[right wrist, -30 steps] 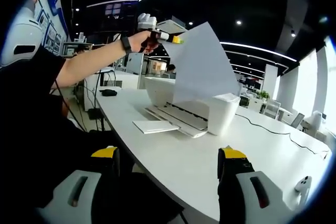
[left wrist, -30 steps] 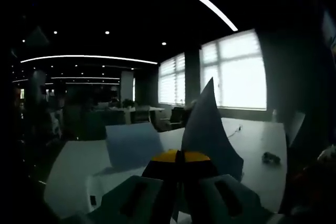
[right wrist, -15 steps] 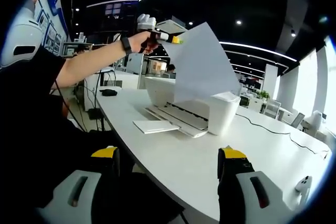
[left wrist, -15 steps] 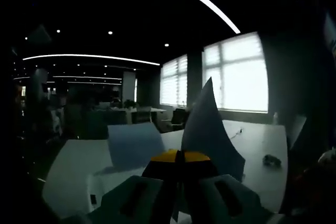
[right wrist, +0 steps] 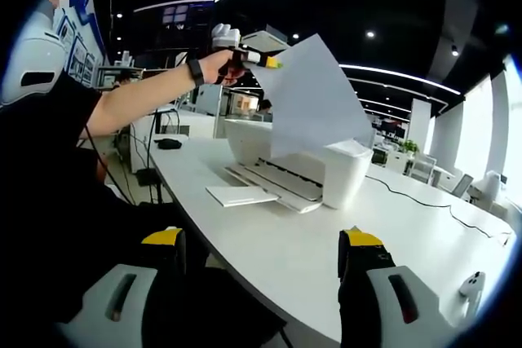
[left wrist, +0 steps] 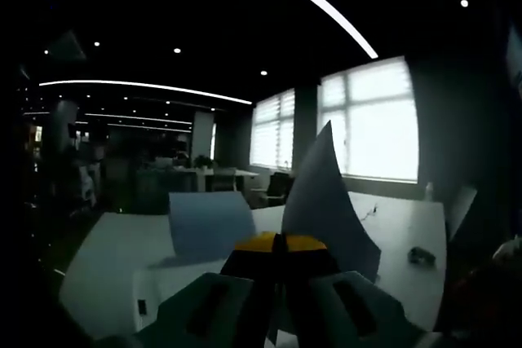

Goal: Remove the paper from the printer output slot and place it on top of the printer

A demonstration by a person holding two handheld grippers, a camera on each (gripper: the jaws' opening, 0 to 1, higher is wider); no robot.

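In the right gripper view a white sheet of paper (right wrist: 314,99) hangs in the air above the white printer (right wrist: 314,160), pinched at its upper left corner by my left gripper (right wrist: 273,62), held in a raised hand. The left gripper view shows the same sheet (left wrist: 326,201) standing up from between the yellow-tipped jaws of my left gripper (left wrist: 280,244), which are shut on it. My right gripper (right wrist: 265,242) stands open near the table's front edge, well short of the printer, with nothing between its jaws.
A flat white tray (right wrist: 241,196) lies by the printer's output tray. A cable (right wrist: 424,201) runs over the white table (right wrist: 326,258) to the right, and a small white object (right wrist: 469,285) lies at its far right. A person's arm (right wrist: 139,95) reaches in from the left.
The sheet and the left gripper have drifted slightly left over the printer. The right gripper has not moved.
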